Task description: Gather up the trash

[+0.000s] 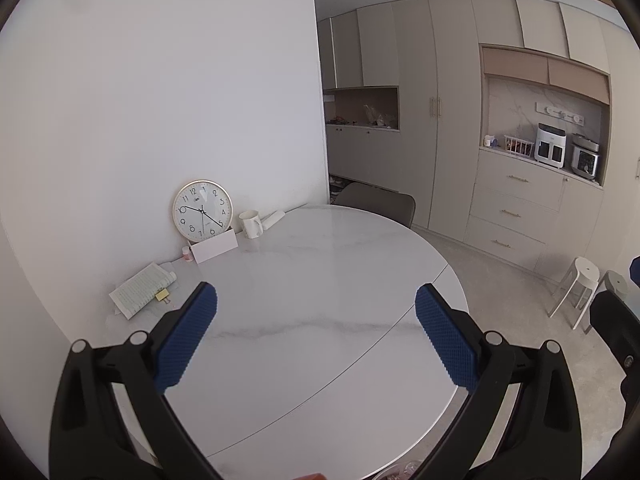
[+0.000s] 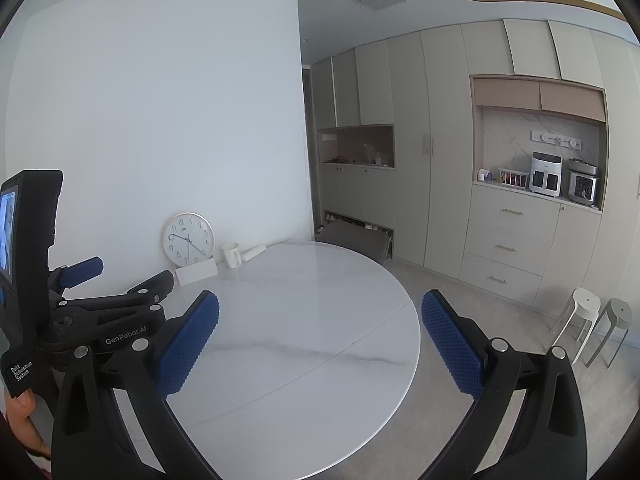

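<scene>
My left gripper [image 1: 317, 288] is open above the white marble round table [image 1: 320, 264], with nothing between its blue pads [image 1: 188, 340]. My right gripper [image 2: 320, 294] is open too, over the same table [image 2: 304, 320], and holds nothing. In the right wrist view the left gripper [image 2: 136, 270] shows at the left, held by a hand [image 2: 20, 412]. A folded printed paper [image 1: 142, 288] with a yellow clip [image 1: 162, 295] lies by the wall. A rolled white wrapper [image 1: 274, 218] lies behind the mug [image 1: 251, 224].
A round clock [image 1: 202, 210] leans on the wall, with a white card [image 1: 215, 247] and a small pink item [image 1: 186, 253] before it. A grey chair [image 1: 376, 202] stands at the far side. Two stools [image 2: 592, 320] stand on the floor at the right, before cabinets [image 2: 508, 248].
</scene>
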A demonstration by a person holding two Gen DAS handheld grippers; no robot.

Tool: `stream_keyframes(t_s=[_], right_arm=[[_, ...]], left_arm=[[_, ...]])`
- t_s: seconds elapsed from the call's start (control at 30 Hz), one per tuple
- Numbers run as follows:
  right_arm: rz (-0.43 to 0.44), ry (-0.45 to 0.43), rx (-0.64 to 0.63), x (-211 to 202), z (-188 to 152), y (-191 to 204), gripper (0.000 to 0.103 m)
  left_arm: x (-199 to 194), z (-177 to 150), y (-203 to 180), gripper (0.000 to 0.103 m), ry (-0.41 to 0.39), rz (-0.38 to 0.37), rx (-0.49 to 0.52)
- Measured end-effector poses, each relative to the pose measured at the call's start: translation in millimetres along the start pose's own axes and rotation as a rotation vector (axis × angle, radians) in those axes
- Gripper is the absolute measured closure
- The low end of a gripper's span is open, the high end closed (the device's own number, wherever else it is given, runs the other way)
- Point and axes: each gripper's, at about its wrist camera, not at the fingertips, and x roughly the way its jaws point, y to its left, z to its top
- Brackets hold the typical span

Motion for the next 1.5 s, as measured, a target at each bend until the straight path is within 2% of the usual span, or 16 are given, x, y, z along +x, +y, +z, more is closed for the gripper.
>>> stream_keyframes(t_s=[1.5], right_arm=[[0.000,0.005,-0.010,-2.1,-8.9,5.9,0.002]], left_arm=[[-2.3,-5.4,-2.9,0.008,0.002,0.016,-0.013]])
